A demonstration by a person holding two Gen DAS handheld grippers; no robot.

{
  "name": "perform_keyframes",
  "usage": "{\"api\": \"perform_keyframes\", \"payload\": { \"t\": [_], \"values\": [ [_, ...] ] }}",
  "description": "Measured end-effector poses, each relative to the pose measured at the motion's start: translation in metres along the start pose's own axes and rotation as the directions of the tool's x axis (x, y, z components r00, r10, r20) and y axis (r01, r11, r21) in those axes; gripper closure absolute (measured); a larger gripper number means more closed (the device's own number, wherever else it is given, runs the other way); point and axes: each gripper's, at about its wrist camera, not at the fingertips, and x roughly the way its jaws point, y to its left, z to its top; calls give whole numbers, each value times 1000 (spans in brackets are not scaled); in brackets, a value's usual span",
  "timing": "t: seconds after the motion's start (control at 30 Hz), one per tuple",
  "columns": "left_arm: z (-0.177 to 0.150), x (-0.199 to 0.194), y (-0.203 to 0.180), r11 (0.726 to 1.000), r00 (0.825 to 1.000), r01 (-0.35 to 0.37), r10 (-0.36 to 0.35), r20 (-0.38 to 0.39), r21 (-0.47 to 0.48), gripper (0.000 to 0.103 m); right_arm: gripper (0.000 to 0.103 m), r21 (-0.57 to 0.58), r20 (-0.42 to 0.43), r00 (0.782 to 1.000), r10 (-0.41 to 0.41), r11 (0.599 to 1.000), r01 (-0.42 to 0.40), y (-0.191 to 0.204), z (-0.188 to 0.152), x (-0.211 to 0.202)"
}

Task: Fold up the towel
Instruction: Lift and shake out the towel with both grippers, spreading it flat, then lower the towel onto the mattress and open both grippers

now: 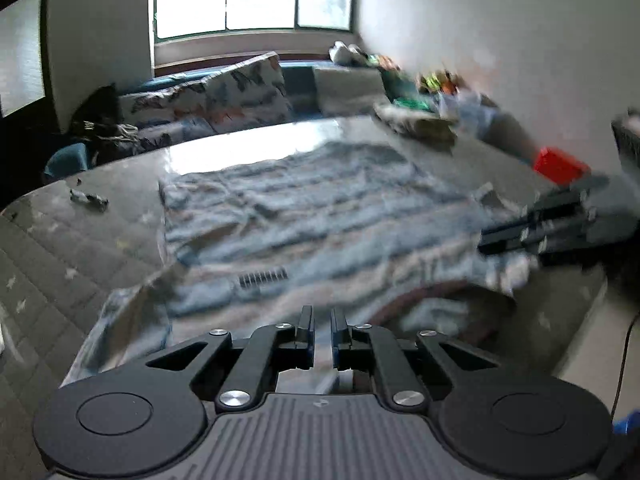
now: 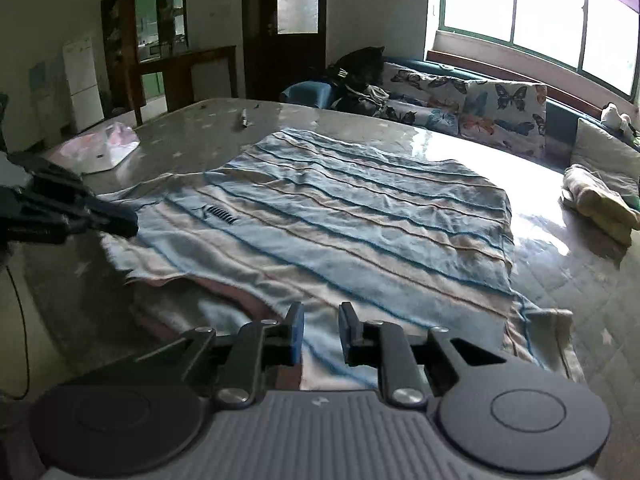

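1. Two tongs: I am pinching the striped towel's (image 2: 352,216) near edge in the left gripper (image 1: 322,322) and the right gripper (image 2: 321,320).
2. The towel is lying spread across the glossy table (image 2: 532,232).

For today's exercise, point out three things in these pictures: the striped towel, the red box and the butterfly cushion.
striped towel (image 2: 360,216): right wrist view, middle of the spread cloth.
red box (image 1: 560,165): left wrist view, its top face.
butterfly cushion (image 2: 506,110): right wrist view, front of the upright cushion.
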Motion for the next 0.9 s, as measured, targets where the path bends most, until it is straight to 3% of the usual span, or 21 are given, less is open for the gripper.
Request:
{"api": "perform_keyframes", "payload": {
  "t": [0.1, 0.2, 0.4, 0.47, 0.6, 0.77, 0.9],
  "values": [
    [7, 19, -1, 1000, 1000, 10, -10, -1, -18, 88, 84, 12, -11, 1000, -5, 1000, 5, 0, 1, 22],
    [3, 37, -11, 1000, 999, 21, -21, -30, -4, 73, 81, 14, -38, 999, 16, 1000, -16, 5, -4, 36],
    [-18, 51, -24, 997, 994, 63, -59, -97, 37, 68, 69, -38, -65, 996, 65, 997, -68, 19, -16, 36],
    [-20, 49, -27, 996, 992, 74, -69, -102, 52, 62, 69, -46, -72, 994, 82, 995, -85, 20, -16, 33],
    [-12, 47, -22, 997, 992, 77, -74, -99, 26, 62, 68, 2, -49, 995, 88, 996, -88, 5, -7, 29],
    [19, 53, 11, 999, 999, -26, 25, -31, -44, 57, 66, 67, -10, 1000, -12, 998, 12, -29, 10, 33],
    [37, 73, 48, 983, 992, -126, 123, -28, -130, 57, 65, 131, -17, 997, -76, 988, 78, -60, 16, 45]
  ]
}}
